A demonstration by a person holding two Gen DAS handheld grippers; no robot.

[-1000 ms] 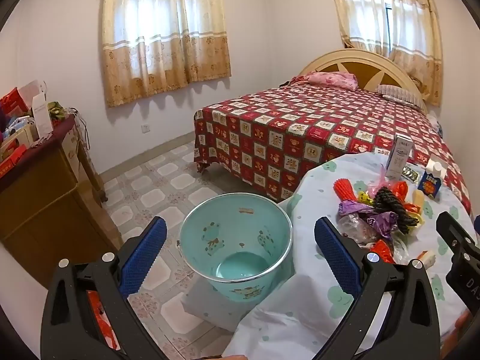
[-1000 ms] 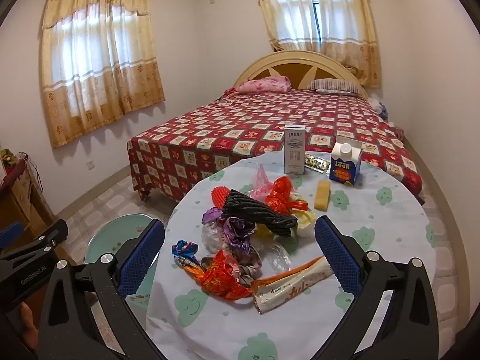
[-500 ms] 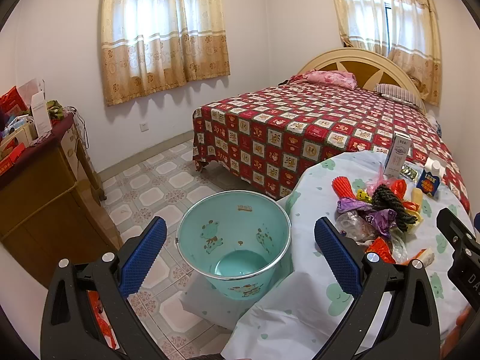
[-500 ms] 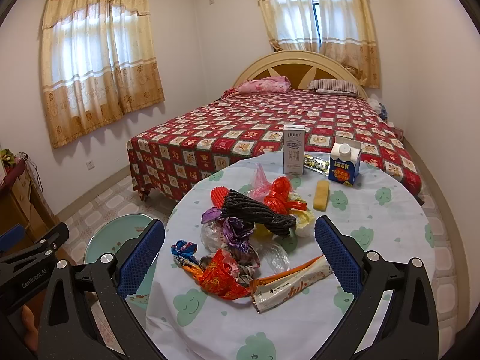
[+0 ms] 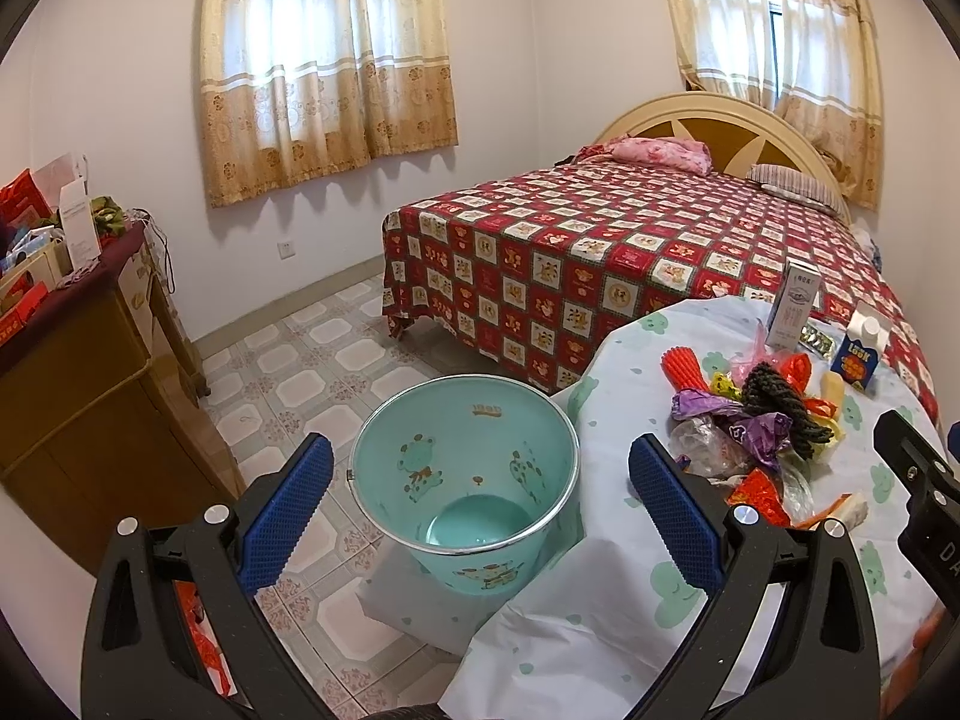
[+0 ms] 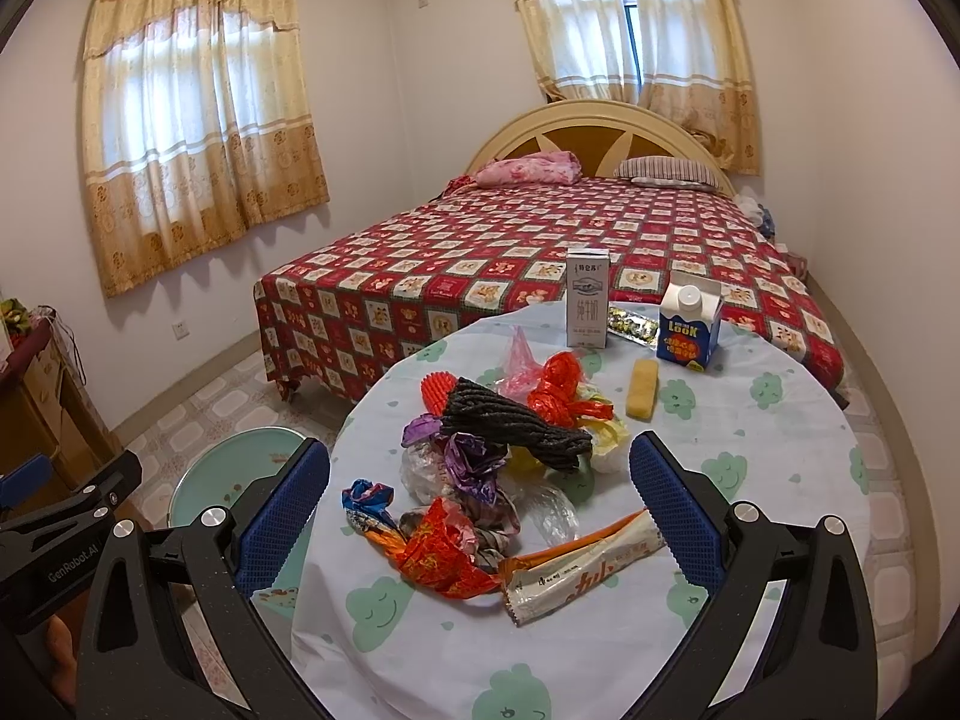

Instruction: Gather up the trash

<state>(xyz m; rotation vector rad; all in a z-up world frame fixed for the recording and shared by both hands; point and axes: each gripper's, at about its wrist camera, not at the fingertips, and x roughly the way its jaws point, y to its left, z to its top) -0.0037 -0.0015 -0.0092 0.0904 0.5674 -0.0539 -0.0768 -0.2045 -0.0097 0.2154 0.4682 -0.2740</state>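
A heap of crumpled wrappers and bags (image 6: 480, 468) lies on the round table (image 6: 750, 480), with a long white and orange wrapper (image 6: 582, 570) at its near edge. The heap also shows in the left wrist view (image 5: 750, 438). An empty teal bin (image 5: 465, 474) stands on the floor left of the table; its rim shows in the right wrist view (image 6: 234, 468). My left gripper (image 5: 480, 510) is open and empty above the bin. My right gripper (image 6: 480, 516) is open and empty above the heap's near side.
A white carton (image 6: 587, 299), a blue carton (image 6: 689, 329), a gold foil strip (image 6: 630, 321) and a yellow bar (image 6: 642, 389) stand beyond the heap. A bed (image 6: 540, 252) lies behind the table. A cluttered wooden cabinet (image 5: 78, 360) stands at the left wall.
The left gripper has drifted slightly, so the bin sits a little more to the left in its view. The right gripper's view is nearly unchanged. Both stay open.
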